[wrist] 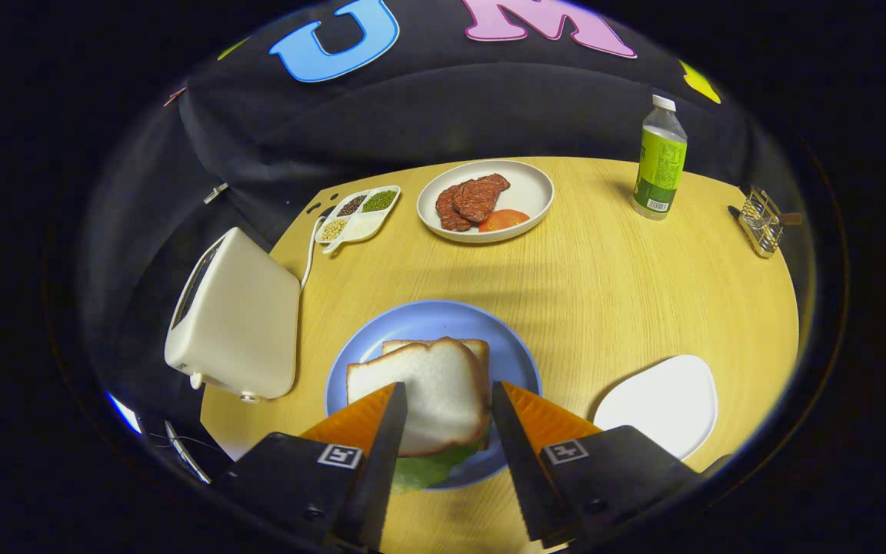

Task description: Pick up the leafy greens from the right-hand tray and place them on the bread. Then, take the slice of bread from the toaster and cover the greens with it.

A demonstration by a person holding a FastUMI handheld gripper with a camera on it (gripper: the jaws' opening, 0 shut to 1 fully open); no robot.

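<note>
A blue plate (428,319) near the table's front edge holds a stack. A white bread slice (431,385) lies on top, slightly askew. The edge of a lower bread slice (476,348) shows behind it, and leafy greens (418,471) stick out from under its near edge. My gripper (447,394) hovers open over the top slice. Its fingers stand apart, and the slice spreads wider than the gap, passing under the left finger. The white toaster (234,317) stands left of the plate, its slot turned away. The white right-hand tray (662,404) lies bare beside the right finger.
Beyond the plate, a white plate (531,192) carries meat pieces and a tomato slice. A divided dish of beans (356,215) sits left of it. A green-labelled bottle (659,160) stands at the back right, with a small wire rack (760,223) by the right edge.
</note>
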